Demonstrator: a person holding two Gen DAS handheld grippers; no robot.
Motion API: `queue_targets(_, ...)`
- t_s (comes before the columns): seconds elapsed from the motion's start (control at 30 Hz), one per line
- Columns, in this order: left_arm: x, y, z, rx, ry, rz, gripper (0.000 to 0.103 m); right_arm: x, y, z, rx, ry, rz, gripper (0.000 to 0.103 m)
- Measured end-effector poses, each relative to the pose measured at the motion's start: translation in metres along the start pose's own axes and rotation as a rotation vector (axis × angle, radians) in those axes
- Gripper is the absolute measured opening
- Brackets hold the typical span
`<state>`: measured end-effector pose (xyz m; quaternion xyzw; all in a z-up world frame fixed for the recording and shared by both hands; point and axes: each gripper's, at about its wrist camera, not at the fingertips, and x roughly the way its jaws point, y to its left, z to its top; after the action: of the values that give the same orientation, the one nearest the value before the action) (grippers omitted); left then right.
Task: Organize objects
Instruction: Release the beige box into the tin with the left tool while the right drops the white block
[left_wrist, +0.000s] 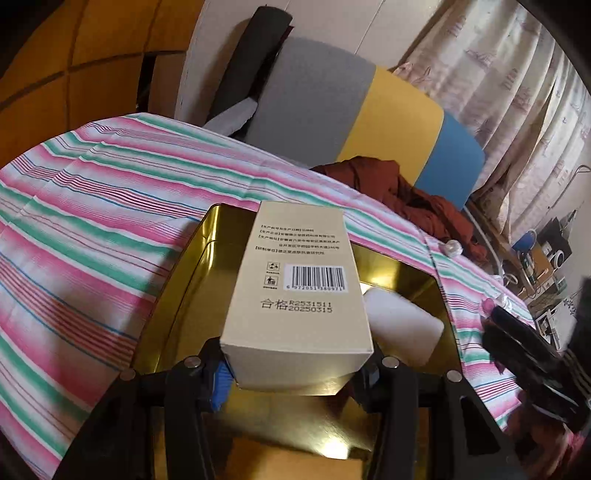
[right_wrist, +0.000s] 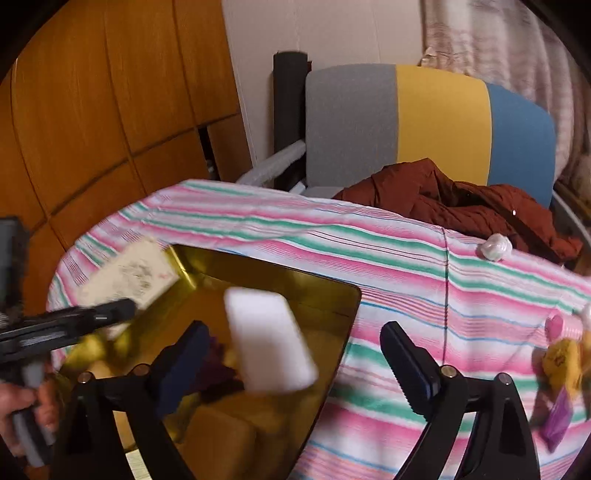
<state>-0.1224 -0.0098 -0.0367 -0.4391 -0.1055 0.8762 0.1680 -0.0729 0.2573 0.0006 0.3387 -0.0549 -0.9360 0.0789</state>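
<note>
My left gripper (left_wrist: 295, 369) is shut on a beige carton (left_wrist: 299, 280) with a barcode, gripping its near end and holding it above an open gold tin (left_wrist: 177, 295). A white block (left_wrist: 402, 328) lies against the tin's right side. In the right wrist view my right gripper (right_wrist: 295, 332) stands wide open over the tin's right edge (right_wrist: 343, 314). The white block (right_wrist: 266, 339) sits beside its left finger with neither pad pressing on it. The beige carton (right_wrist: 129, 273) is blurred at the tin's far left corner. A hand (right_wrist: 22, 410) holds the left tool.
The tin sits on a striped pink, green and white tablecloth (right_wrist: 406, 258). A small white ball (right_wrist: 495, 247) lies near the far edge, and yellow, pink and purple items (right_wrist: 561, 362) at the right. Behind are a chair (right_wrist: 436, 118) with a rust-red garment (right_wrist: 461, 199) and a wooden cabinet (right_wrist: 92, 110).
</note>
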Motion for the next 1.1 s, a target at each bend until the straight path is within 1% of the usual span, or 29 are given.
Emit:
queue_targets(0.07, 0.011, 0.001, 0.006, 0.004, 0.036, 0.018, 0.052, -0.011, 0.000, -0.004, 0.019, -0.022, 0.021, 0.101)
queue_targets(0.17, 0.020, 0.004, 0.010, -0.010, 0.063, 0.099, 0.055, -0.024, 0.000, -0.012, 0.059, -0.037, 0.065, 0.101)
queue_targets(0.2, 0.020, 0.005, 0.009, -0.014, 0.058, 0.125, 0.057, -0.029, -0.002, -0.015, 0.076, -0.042, 0.076, 0.101)
queue_targets(0.27, 0.016, 0.004, 0.007, -0.021, 0.044, 0.152, 0.059, -0.038, -0.005, -0.020, 0.104, -0.052, 0.092, 0.101)
queue_targets(0.4, 0.002, 0.007, 0.001, -0.067, 0.000, 0.158, 0.059, -0.052, -0.011, -0.030, 0.159, -0.069, 0.107, 0.101)
queue_targets(0.47, -0.008, 0.007, -0.002, -0.089, -0.038, 0.177, 0.059, -0.055, -0.013, -0.034, 0.174, -0.067, 0.107, 0.101)
queue_targets(0.57, -0.020, 0.002, -0.005, -0.099, -0.085, 0.151, 0.059, -0.055, -0.020, -0.039, 0.207, -0.057, 0.110, 0.101)
queue_targets(0.7, -0.030, -0.014, -0.014, -0.082, -0.110, 0.117, 0.059, -0.059, -0.026, -0.048, 0.231, -0.055, 0.108, 0.101)
queue_targets(0.9, -0.041, -0.048, -0.034, -0.027, -0.113, 0.051, 0.059, -0.067, -0.032, -0.059, 0.248, -0.048, 0.110, 0.101)
queue_targets(1.1, -0.044, -0.085, -0.051, 0.056, -0.106, -0.003, 0.059, -0.075, -0.049, -0.072, 0.282, -0.033, 0.084, 0.101)
